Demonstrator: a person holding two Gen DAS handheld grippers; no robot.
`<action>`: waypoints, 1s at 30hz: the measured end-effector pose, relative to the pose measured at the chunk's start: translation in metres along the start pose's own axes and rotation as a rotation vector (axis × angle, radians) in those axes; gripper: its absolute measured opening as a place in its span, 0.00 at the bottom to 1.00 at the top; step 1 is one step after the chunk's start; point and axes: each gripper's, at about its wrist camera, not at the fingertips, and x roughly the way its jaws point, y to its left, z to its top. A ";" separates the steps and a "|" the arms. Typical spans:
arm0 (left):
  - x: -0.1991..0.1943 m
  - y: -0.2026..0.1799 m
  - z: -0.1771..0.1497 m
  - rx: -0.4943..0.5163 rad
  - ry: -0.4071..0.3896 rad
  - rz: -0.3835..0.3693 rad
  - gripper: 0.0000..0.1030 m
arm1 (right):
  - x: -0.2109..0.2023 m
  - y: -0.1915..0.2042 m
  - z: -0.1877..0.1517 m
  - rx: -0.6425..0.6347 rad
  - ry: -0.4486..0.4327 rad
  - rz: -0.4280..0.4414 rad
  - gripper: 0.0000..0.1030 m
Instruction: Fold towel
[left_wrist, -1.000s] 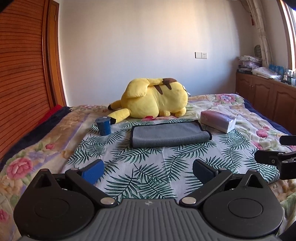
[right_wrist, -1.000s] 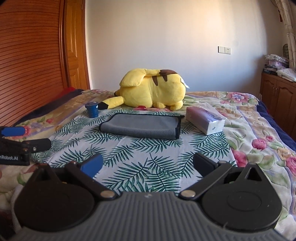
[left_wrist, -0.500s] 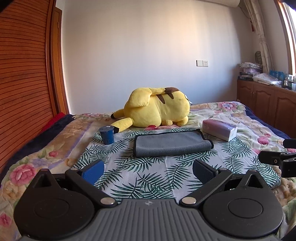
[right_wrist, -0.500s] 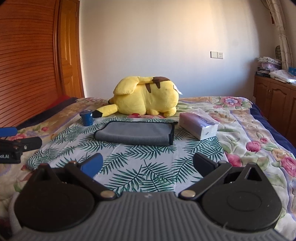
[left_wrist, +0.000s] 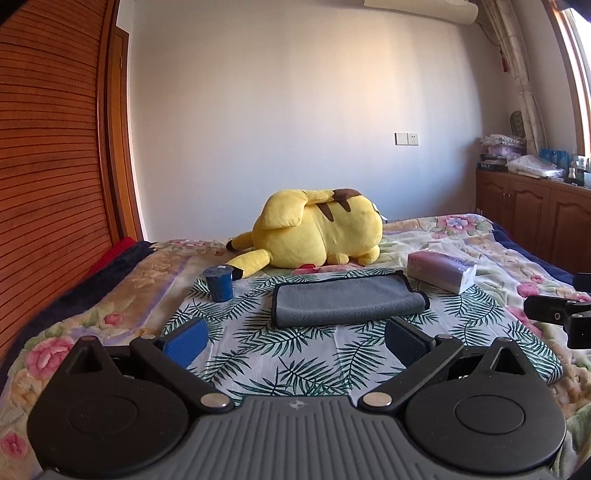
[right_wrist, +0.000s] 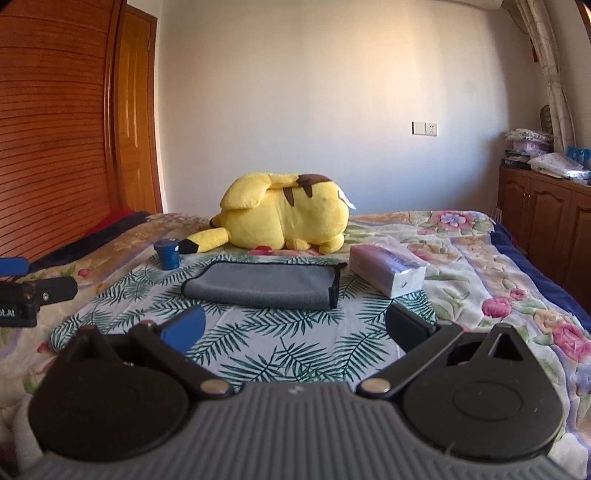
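A grey towel (left_wrist: 347, 301) with black trim lies folded flat on the palm-leaf cloth (left_wrist: 295, 354) on the bed; it also shows in the right wrist view (right_wrist: 262, 286). My left gripper (left_wrist: 295, 341) is open and empty, held back from the towel's near edge. My right gripper (right_wrist: 295, 326) is open and empty, also short of the towel. The right gripper's fingers (left_wrist: 554, 314) show at the right edge of the left wrist view, and the left gripper's fingers (right_wrist: 37, 291) at the left edge of the right wrist view.
A yellow plush toy (left_wrist: 317, 230) lies behind the towel. A blue cup (left_wrist: 218, 283) stands to the towel's left and a tissue pack (left_wrist: 441, 271) to its right. A wooden wardrobe (left_wrist: 48, 166) lines the left, cabinets (left_wrist: 532, 218) the right.
Both grippers have drawn back and tilted up from the bed, so the towel sits lower and farther off in both views. Both stay open.
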 end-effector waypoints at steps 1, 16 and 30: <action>-0.001 0.000 0.000 -0.001 -0.003 0.001 1.00 | -0.001 0.000 0.000 -0.001 -0.005 -0.002 1.00; -0.002 0.002 0.002 -0.003 -0.024 0.003 1.00 | -0.004 -0.003 0.001 0.007 -0.035 -0.019 1.00; -0.003 0.002 0.003 -0.003 -0.023 0.004 1.00 | -0.005 -0.005 0.000 0.007 -0.039 -0.022 1.00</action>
